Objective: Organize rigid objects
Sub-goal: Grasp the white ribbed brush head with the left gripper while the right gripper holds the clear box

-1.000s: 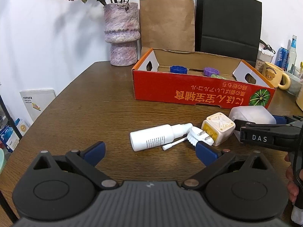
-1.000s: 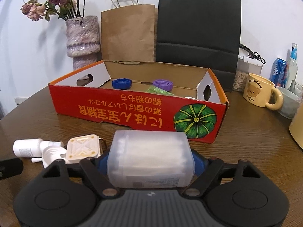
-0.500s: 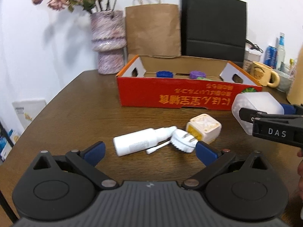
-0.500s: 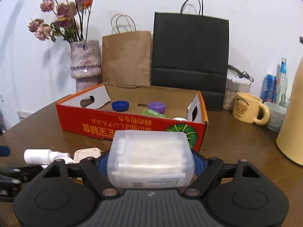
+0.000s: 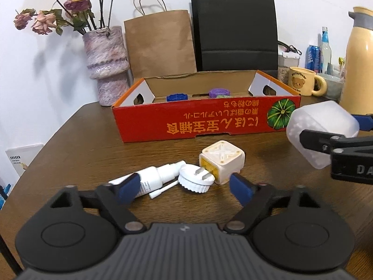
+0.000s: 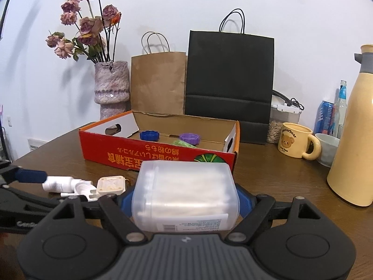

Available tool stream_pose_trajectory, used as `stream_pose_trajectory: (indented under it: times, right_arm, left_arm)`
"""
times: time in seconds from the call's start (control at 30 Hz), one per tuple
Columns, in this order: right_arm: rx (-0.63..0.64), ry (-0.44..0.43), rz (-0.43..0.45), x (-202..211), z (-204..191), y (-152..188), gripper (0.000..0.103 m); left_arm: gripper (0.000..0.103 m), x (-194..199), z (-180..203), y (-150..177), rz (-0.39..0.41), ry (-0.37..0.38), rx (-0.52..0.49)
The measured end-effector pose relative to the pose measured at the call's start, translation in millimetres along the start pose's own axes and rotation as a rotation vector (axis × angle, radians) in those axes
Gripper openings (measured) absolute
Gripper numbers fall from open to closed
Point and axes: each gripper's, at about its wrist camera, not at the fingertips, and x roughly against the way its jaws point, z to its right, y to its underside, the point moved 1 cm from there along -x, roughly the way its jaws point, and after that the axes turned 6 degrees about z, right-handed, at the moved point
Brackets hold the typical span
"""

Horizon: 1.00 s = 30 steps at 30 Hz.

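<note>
A white spray bottle (image 5: pixel 151 182), a round white plug (image 5: pixel 194 179) and a cream cube adapter (image 5: pixel 221 161) lie together on the brown table. My left gripper (image 5: pixel 184 187) hovers just short of them. Its jaws are closing, with the bottle's end and the plug between the blue pads (image 5: pixel 240 187) and neither one touched. My right gripper (image 6: pixel 185 198) is shut on a translucent cotton swab box (image 6: pixel 186 193), held off the table. That swab box (image 5: pixel 321 130) also shows at the right of the left wrist view. The red cardboard box (image 5: pixel 205 121) holds a blue cap (image 5: pixel 177 97) and a purple cap (image 5: pixel 219 92).
Behind the red box stand a purple vase (image 5: pixel 106 65) with dried roses, a brown paper bag (image 5: pixel 160 44) and a black paper bag (image 5: pixel 235 32). At the right are a bear mug (image 6: pixel 296 142), a tall yellow thermos (image 6: pixel 356 128), a bowl and drink cans.
My left gripper's jaws have narrowed and it has come nearer the bottle and plug. The right gripper has risen and drawn back from the red box, still holding the swab box.
</note>
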Motion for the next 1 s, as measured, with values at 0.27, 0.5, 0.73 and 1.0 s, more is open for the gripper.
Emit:
stream_pose_trajectory:
  times: [0.27,0.5,0.73,1.0]
  right_arm:
    - [-0.011,-0.006,0.014,9.2,5.3,2.6,0.081]
    - [-0.001,-0.018,0.017,10.5,1.8,2.9,0.081]
    - [0.002,-0.017,0.007,8.2,0.5,3.9,0.081]
    - [0.006,-0.022,0.005,6.9,-0.5,4.5,0.081]
  left_arm:
    - [0.064,-12.4,0.5,-0.2,-0.024,0.032,-0.012]
    - [0.057,-27.3,2.8,0.8,-0.06,0.051,-0.032]
    - [0.041,-34.6,-1.9,-0.4,-0.071,0.107,-0.02]
    - [0.041,-23.1,2.7,1.2,-0.044,0.101,-0.049]
